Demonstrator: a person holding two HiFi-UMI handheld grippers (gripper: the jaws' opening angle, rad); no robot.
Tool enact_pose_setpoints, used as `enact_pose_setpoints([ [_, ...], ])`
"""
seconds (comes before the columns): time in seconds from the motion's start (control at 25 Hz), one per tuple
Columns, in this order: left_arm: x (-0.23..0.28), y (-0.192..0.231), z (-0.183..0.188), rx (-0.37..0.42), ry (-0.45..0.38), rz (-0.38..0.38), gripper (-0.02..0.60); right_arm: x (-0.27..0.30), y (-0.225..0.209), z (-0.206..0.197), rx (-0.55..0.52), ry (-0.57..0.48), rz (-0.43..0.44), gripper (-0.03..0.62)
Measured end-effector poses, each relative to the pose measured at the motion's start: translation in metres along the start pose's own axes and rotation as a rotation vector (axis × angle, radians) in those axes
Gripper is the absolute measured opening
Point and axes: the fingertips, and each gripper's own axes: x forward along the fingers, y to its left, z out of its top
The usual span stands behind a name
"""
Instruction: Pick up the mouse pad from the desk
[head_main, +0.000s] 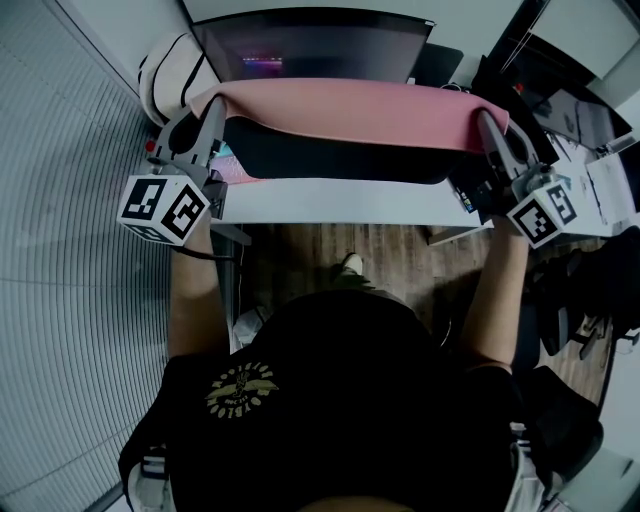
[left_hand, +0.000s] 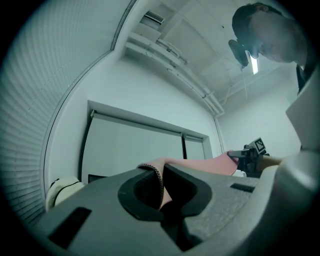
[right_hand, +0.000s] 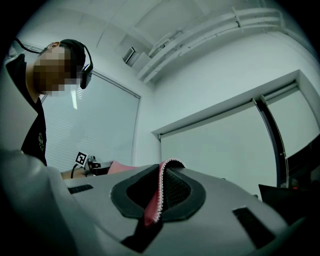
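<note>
Your left gripper (head_main: 212, 112) and right gripper (head_main: 488, 125) point away from you, roughly level, jaws clamped on opposite ends of the mouse pad (head_main: 350, 108). Your forearms reach forward, well apart, by the desk's (head_main: 330, 200) near corners.

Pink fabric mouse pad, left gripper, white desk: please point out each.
pink fabric mouse pad (head_main: 350, 112): head view, middle of top face.
left gripper (left_hand: 160, 180): left gripper view, between jaw tips.
white desk (head_main: 340, 200): head view, bare front strip.

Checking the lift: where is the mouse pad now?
In the head view the mouse pad is stretched above the white desk, before the monitor, its ends clamped in the left gripper and the right gripper.
</note>
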Motion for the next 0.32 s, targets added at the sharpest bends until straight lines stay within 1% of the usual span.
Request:
enact_pose_setpoints([
  [0.32, 0.0060, -0.0003, -0.0016, 0.001, 0.012, -0.006, 0.021, -0.0006, -0.0049, -0.0017, 0.009, -0.002, -0.002, 0.020],
])
